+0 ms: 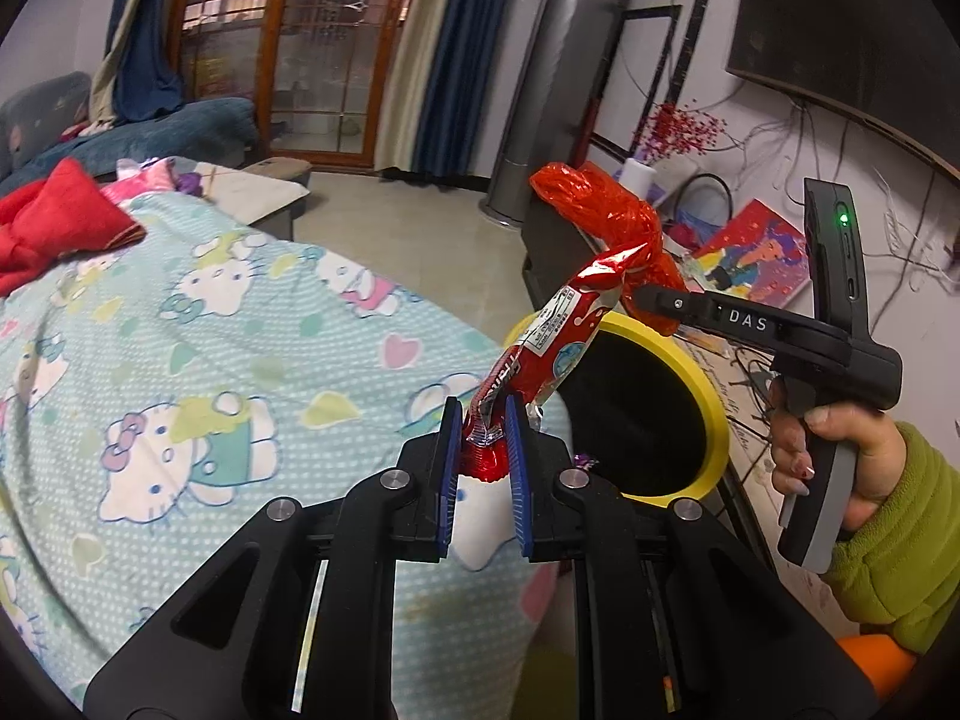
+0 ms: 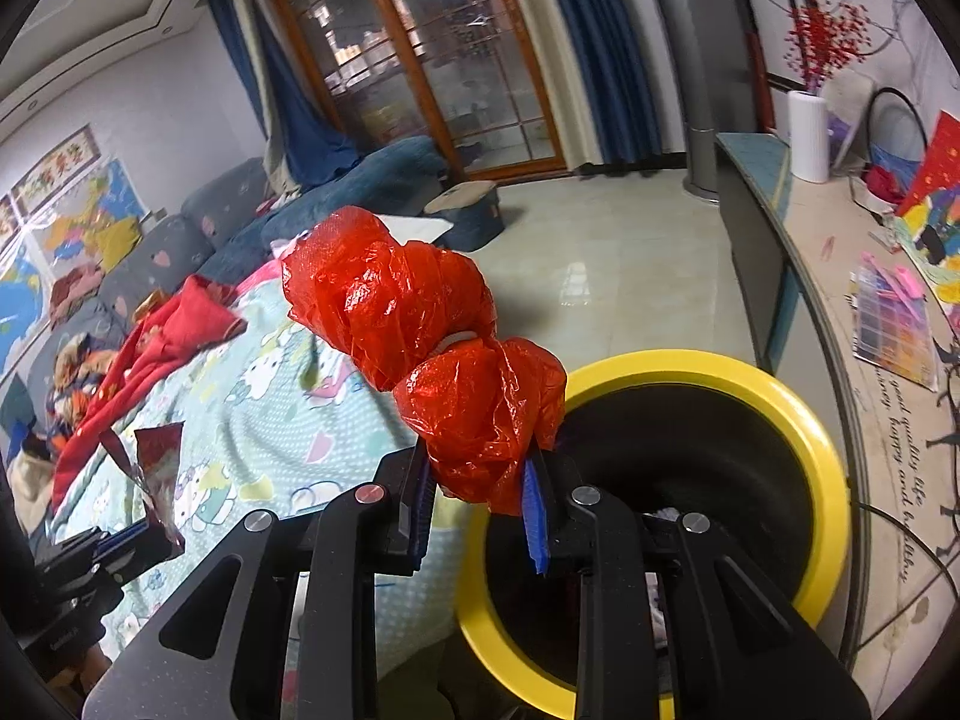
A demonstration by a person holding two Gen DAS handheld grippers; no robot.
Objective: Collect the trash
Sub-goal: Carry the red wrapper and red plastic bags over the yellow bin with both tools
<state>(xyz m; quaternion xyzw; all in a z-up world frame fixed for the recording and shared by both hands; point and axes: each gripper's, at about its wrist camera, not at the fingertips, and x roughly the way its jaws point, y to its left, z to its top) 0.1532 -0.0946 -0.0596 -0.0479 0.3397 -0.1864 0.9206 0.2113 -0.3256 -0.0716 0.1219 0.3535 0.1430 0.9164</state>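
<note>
- Our left tongs (image 1: pixel 485 441) pinch a wrapper (image 1: pixel 540 354) by its low end; it slants up-right over the bed (image 1: pixel 180 324)
- Our right tongs (image 2: pixel 480 489) clamp a bag (image 2: pixel 420 324); the bin (image 2: pixel 828 450) gapes just beside, nearer them

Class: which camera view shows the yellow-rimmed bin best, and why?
The right wrist view: the yellow-rimmed bin shows nearly its whole rim and dark inside. In the left wrist view a snack wrapper and the right tongs cover part of it.
</note>
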